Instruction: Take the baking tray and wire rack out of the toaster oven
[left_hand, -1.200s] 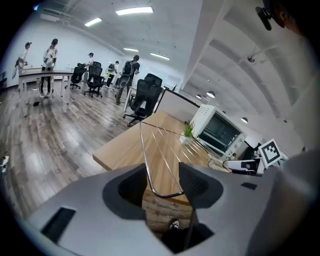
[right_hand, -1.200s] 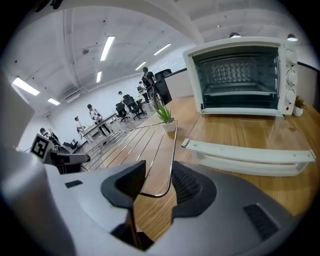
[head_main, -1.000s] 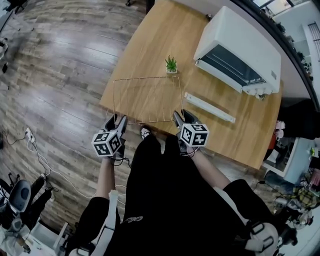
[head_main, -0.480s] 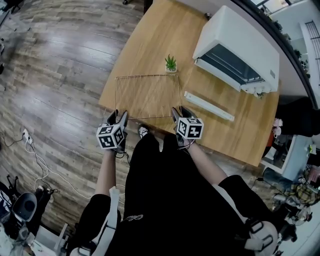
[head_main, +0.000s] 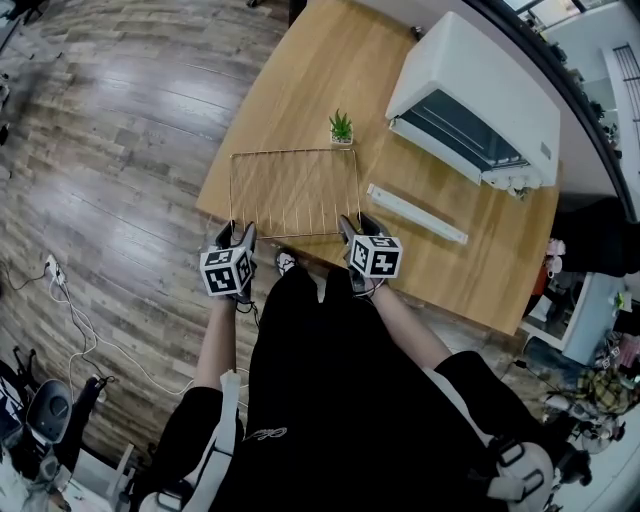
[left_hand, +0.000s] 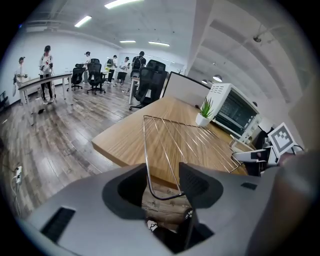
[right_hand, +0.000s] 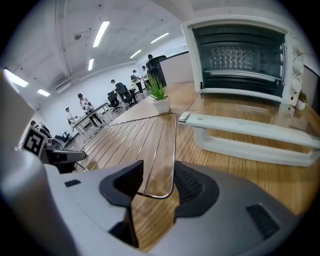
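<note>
Rack (head_main: 295, 192) is out of the oven (head_main: 480, 80) and lies flat on the counter (head_main: 300, 80), at the near edge right in front of you. Its long axis runs left-right along that edge. The thin cross wires point away from you, toward the small plant (head_main: 342, 128) just past the far side. Near side faces you, w/ one corner at each gripper.

Your left gripper (head_main: 240, 233): jaws apart, near-left corner of the rack sits btwn them, wire close to one pad but not clamped. That corner pokes out past the counter edge.

Your right gripper (head_main: 356, 224): jaws apart too and have just been opening. Near-right corner sits btwn them, not pinched.

Oven sits at the far right of the counter, apart from the rack. Its door is folded down, w/ the white handle bar (head_main: 418, 214) on the side nearest the rack. Inside, a flat piece (right_hand: 240, 75) shows across the opening; can't tell if that's the tray.
</note>
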